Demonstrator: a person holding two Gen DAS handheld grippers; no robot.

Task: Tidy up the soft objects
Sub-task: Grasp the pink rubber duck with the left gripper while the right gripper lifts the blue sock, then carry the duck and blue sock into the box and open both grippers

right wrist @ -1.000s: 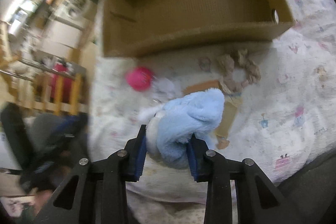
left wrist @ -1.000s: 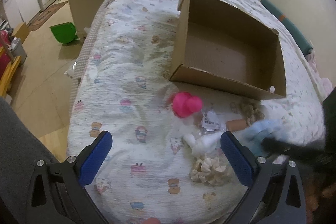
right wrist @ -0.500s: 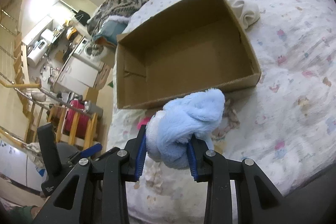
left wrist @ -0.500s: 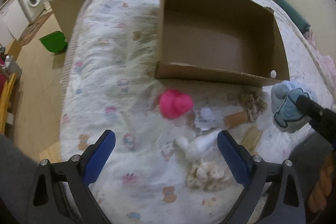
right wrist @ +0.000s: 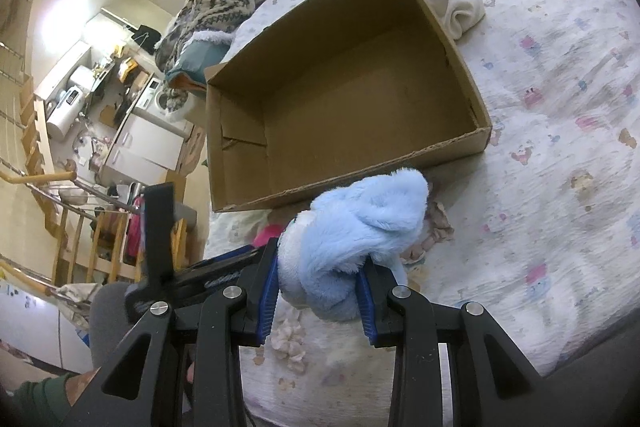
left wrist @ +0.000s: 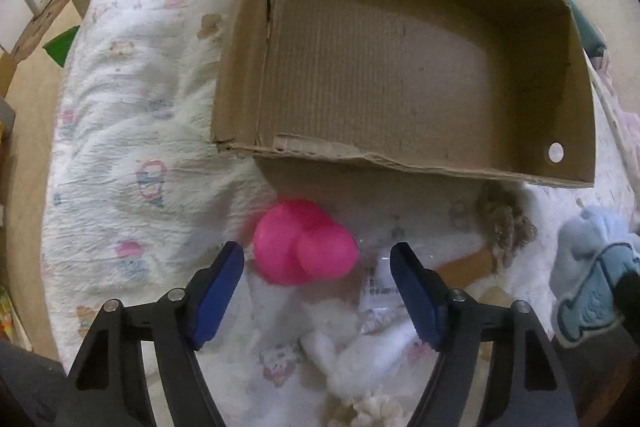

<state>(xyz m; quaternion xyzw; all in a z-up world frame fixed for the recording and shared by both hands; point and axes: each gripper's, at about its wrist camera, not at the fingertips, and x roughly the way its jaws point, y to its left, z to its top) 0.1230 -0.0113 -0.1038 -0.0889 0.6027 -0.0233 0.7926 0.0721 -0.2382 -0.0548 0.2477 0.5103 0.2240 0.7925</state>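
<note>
An open cardboard box [left wrist: 400, 155] lies on the bed and holds nothing; it also shows in the right wrist view [right wrist: 460, 143]. My left gripper [left wrist: 316, 267] is open, low over the bed, its jaws either side of a pink soft toy [left wrist: 304, 247] just in front of the box. My right gripper [right wrist: 318, 285] is shut on a light blue plush toy [right wrist: 360, 227], held above the bed near the box's front wall; this plush shows at the right edge of the left wrist view [left wrist: 588, 267].
A brown rope toy [left wrist: 504, 219], a white plush [left wrist: 360, 347] and a cream knobbly toy [left wrist: 372, 411] lie on the patterned bedspread [left wrist: 132, 147]. A rolled white cloth [right wrist: 456, 7] lies beyond the box. A blanket pile [right wrist: 216, 7] sits at the bed's far end.
My left gripper has moved forward and down toward the pink toy, which now sits between its jaws. My right gripper has stayed lifted with the blue plush near the box front.
</note>
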